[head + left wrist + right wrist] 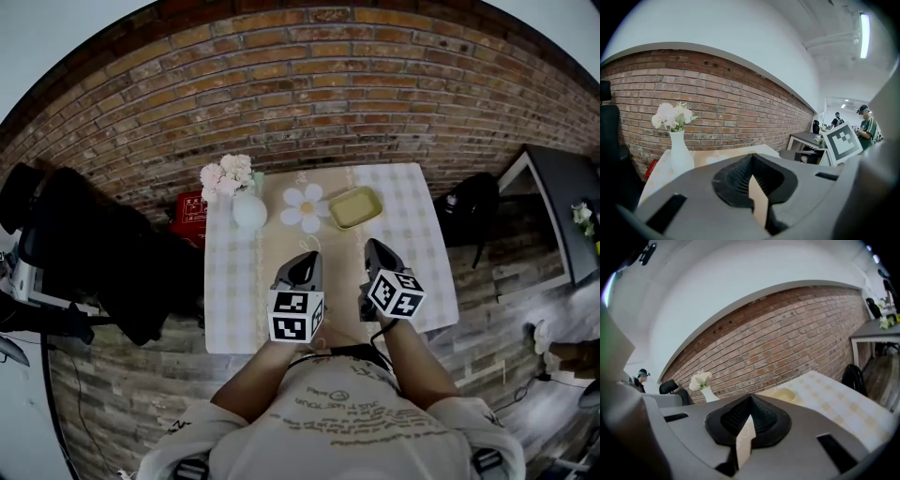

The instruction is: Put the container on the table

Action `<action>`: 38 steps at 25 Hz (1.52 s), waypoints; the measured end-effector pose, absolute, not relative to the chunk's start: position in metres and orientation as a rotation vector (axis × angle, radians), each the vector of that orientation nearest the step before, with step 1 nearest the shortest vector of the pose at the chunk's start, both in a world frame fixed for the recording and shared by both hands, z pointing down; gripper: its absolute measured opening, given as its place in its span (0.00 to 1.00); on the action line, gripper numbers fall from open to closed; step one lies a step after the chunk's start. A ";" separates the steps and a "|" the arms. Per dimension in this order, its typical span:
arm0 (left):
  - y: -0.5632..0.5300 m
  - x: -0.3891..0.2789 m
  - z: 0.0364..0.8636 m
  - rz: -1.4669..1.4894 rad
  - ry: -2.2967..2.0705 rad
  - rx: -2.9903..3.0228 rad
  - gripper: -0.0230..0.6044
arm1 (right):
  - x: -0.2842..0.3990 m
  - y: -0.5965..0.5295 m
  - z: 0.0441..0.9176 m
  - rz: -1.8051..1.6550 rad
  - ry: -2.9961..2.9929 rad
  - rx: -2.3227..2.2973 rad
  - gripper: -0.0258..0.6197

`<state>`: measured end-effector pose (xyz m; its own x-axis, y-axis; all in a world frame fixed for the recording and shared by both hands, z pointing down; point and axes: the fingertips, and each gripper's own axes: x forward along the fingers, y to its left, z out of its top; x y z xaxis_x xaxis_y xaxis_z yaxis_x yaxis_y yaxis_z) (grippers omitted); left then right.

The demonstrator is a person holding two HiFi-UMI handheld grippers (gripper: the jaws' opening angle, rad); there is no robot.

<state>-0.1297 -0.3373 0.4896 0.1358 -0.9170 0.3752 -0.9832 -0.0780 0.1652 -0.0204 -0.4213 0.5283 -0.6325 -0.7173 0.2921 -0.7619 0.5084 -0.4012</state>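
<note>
A shallow yellow-green container (355, 207) rests on the table (417, 244) at its far middle, right of a white flower-shaped mat (305, 208). The right gripper view has the container (781, 394) just past the jaws. My left gripper (310, 255) hovers over the table's near half, left of my right gripper (373, 244). Both point toward the brick wall, well short of the container. The left gripper (751, 161) has its jaws together with nothing between them. The right gripper (751, 401) is likewise shut and holds nothing.
A white vase of pale flowers (246, 202) stands at the table's far left, also in view as the vase (679, 154). A red crate (190, 214) and a black chair (94, 248) sit left of the table. Another black chair (473, 211) and a dark desk (562, 192) are on the right.
</note>
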 end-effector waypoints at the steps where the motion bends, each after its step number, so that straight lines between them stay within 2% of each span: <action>1: -0.334 -0.128 0.485 0.239 -1.832 2.057 0.04 | -0.019 -0.415 0.520 0.707 -2.662 1.309 0.04; 5: -0.319 -0.121 0.470 0.220 -1.838 2.093 0.04 | -0.015 -0.392 0.488 0.462 -2.696 1.337 0.04; 9: -0.306 -0.112 0.464 0.215 -1.838 2.117 0.04 | -0.013 -0.370 0.472 0.363 -2.725 1.314 0.04; 19: -0.272 -0.105 0.467 0.217 -1.825 2.134 0.04 | -0.009 -0.321 0.466 0.330 -2.755 1.286 0.04; 38: -0.269 -0.098 0.471 0.224 -1.800 2.150 0.04 | 0.002 -0.315 0.476 0.328 -2.704 1.315 0.04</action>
<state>-0.0979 -0.2686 0.4713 0.1911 -0.9263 0.3248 -0.9776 -0.1499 0.1477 0.0024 -0.3148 0.4760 -0.6161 -0.7623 0.1983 -0.7876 0.5996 -0.1422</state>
